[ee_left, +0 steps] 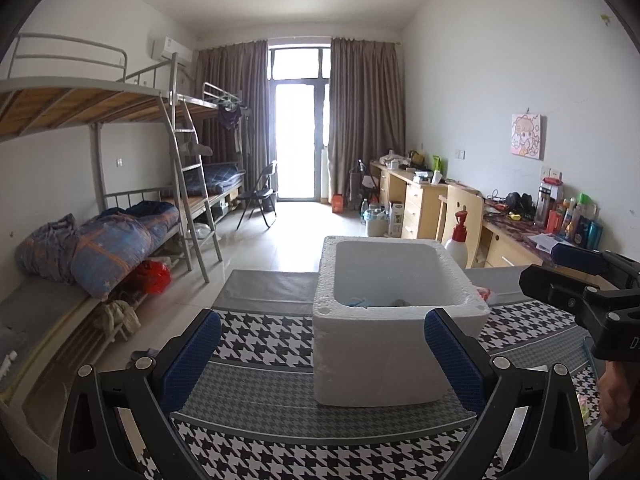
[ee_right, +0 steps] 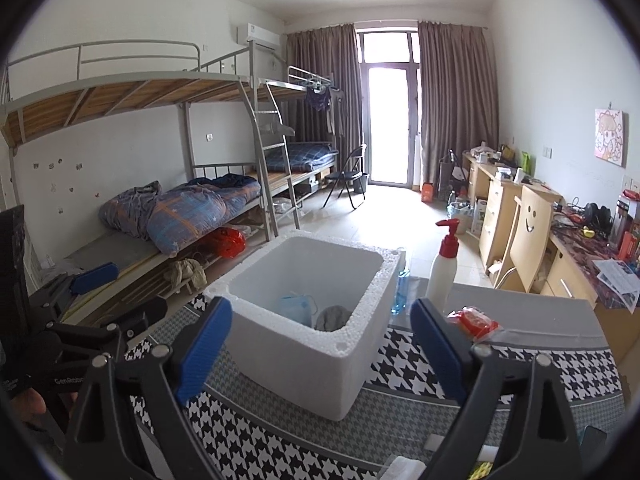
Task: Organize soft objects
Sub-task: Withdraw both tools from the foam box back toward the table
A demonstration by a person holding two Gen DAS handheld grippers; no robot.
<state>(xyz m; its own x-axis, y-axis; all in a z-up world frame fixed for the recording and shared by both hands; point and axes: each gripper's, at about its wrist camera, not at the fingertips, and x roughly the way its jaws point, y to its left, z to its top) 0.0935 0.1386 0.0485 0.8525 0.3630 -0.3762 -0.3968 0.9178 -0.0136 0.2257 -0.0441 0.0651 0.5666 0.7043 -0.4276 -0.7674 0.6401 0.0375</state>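
A white foam box [ee_left: 384,344] stands on a houndstooth-patterned table [ee_left: 260,340]. It also shows in the right wrist view [ee_right: 304,344]. Inside it lie a light blue face mask [ee_right: 295,308] and a grey cloth [ee_right: 332,318]. My left gripper [ee_left: 320,356] is open and empty, just in front of the box. My right gripper [ee_right: 320,344] is open and empty, also in front of the box. A red plastic packet [ee_right: 476,322] lies on the table right of the box. Each gripper shows at the edge of the other's view.
A white pump bottle with a red top [ee_right: 442,268] and a blue-liquid bottle [ee_right: 401,286] stand behind the box. A wooden chair [ee_right: 528,236] and cluttered desks [ee_right: 592,256] are at right. Bunk beds [ee_right: 180,208] line the left wall.
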